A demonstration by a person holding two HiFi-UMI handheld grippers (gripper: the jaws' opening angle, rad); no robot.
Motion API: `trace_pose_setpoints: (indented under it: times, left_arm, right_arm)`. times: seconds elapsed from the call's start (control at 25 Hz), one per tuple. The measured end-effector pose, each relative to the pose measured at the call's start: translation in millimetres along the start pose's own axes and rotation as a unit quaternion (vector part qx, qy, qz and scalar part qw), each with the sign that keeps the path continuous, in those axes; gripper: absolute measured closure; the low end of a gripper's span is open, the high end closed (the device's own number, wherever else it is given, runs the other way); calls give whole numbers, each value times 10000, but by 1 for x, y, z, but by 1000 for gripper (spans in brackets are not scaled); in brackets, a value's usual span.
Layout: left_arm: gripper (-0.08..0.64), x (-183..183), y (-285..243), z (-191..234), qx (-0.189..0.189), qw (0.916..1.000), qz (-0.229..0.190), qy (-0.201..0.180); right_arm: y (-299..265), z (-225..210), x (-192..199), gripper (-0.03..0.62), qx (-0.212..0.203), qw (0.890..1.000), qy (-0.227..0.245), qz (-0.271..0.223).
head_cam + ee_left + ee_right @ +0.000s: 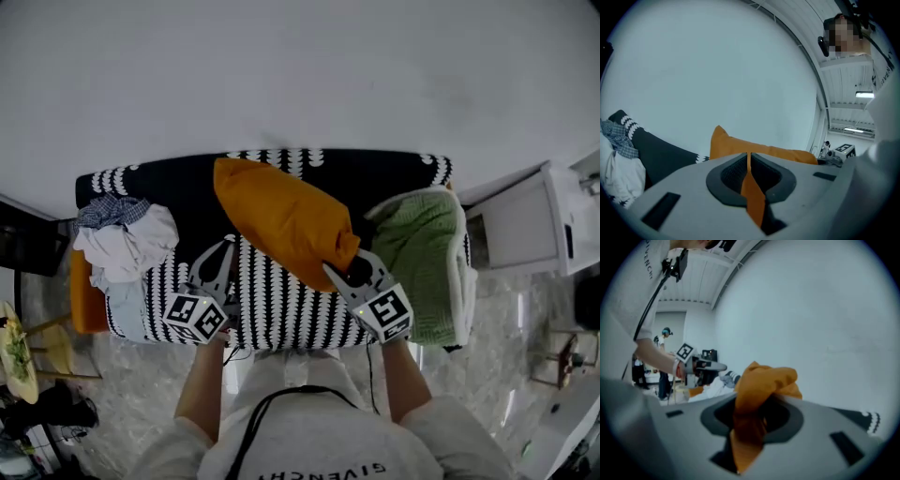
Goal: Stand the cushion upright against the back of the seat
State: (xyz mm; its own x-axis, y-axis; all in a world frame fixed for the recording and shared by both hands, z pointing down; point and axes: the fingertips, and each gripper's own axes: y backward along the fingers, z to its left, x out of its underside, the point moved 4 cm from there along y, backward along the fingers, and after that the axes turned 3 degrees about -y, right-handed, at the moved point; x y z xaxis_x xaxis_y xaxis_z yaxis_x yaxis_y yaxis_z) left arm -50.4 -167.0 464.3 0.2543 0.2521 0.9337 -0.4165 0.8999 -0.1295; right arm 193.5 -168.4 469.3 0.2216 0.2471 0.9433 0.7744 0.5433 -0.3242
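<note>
The orange cushion (281, 217) is lifted over the middle of the black-and-white patterned sofa (272, 309), tilted, its top corner near the dark sofa back (375, 176). My right gripper (343, 266) is shut on a bunched lower corner of it; folds of orange fabric (761, 380) fill the right gripper (750, 414). My left gripper (226, 246) is at the cushion's lower left edge. In the left gripper view a thin strip of the cushion (761, 152) is pinched in the shut left gripper (749, 163).
A green blanket with white lining (424, 251) lies on the sofa's right end. A heap of white and plaid clothes (124, 239) covers the left end. A white cabinet (536, 220) stands to the right, a small table (17, 354) to the left. A plain wall runs behind.
</note>
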Motion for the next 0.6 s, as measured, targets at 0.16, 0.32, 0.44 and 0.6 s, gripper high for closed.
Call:
trace_pose_setpoints:
  times: [0.16,0.32,0.44,0.6]
  left_arm:
    - [524,-17,-1,47,-317,9994,-81,-69]
    - [418,-38,-17,64,-170,9995,-105,-243]
    - [413,-50,-26,47,305,9981,-104,-522]
    - [413,-51,-30,14,1002,9929,-101,-638]
  right_arm:
    - [-5,9,-2,446,-185,9996,215,97]
    - [-12,23,-4,446,-345,9980,475,231]
    - [-22,34,-9,446,-478,9962,665,290]
    - [-42,49,-20,446,-698,9924,932,400]
